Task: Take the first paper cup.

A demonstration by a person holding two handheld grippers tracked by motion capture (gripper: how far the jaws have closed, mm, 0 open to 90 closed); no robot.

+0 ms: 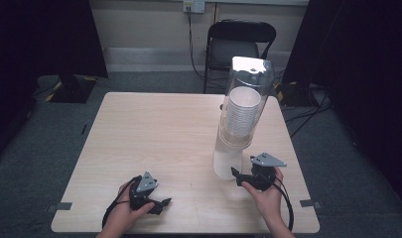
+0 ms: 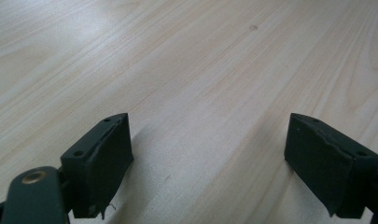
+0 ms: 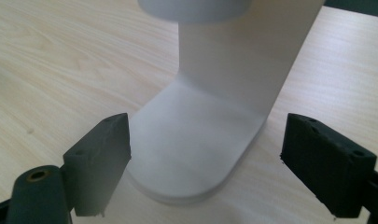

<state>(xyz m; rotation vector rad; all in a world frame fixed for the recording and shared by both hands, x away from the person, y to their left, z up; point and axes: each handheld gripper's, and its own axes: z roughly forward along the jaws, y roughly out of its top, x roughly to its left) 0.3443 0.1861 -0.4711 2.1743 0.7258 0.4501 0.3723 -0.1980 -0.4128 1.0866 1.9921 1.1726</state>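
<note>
A tall cup dispenser stands on the right half of the wooden table, a clear tube holding a stack of white paper cups above a white stand. Its white base lies just ahead of my right gripper, whose jaws stand wide apart around the base's front edge without touching it. In the high view that right gripper sits just right of the base, held by a hand. My left gripper rests near the table's front edge. Its jaws are open over bare wood.
A black folding chair stands behind the table's far edge. Dark curtains hang at both sides, and cables run over the grey floor at the right. Tape marks sit by the table's front corners.
</note>
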